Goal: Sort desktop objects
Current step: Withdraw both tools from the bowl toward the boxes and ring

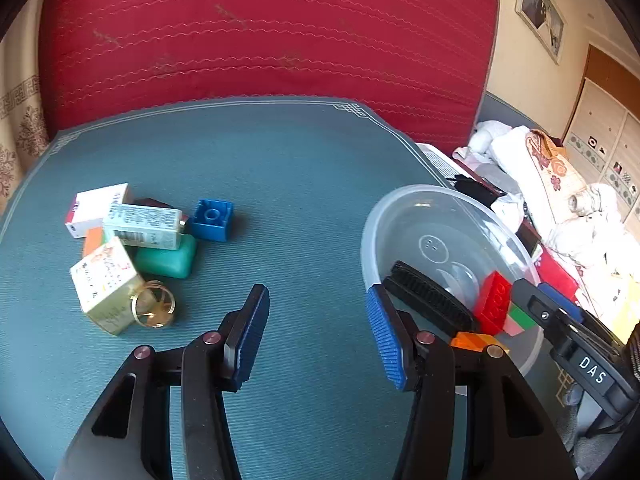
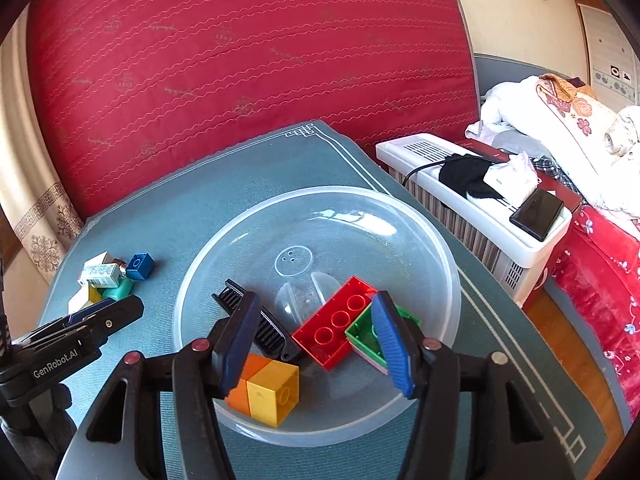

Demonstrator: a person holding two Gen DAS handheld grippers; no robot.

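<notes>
The right hand-held gripper (image 2: 316, 340) hung spread and empty over the clear bowl (image 2: 400, 216) — inside lay a red brick (image 2: 334, 330), a green brick (image 2: 362, 334), a yellow block (image 2: 276, 394) and a black comb (image 2: 272, 332). The left hand-held gripper (image 1: 318, 334) stood spread, empty, above the desk (image 1: 280, 184) near the blue brick (image 1: 212, 220).

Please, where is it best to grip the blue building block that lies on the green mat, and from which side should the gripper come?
Grip the blue block across its two flat side walls, probably from above. It lies tipped with the round stud facing the left wrist camera. Its right side is free mat; its left side is close against the printed carton, so one finger has little room there. The left gripper, open and empty, is nearest.
</notes>
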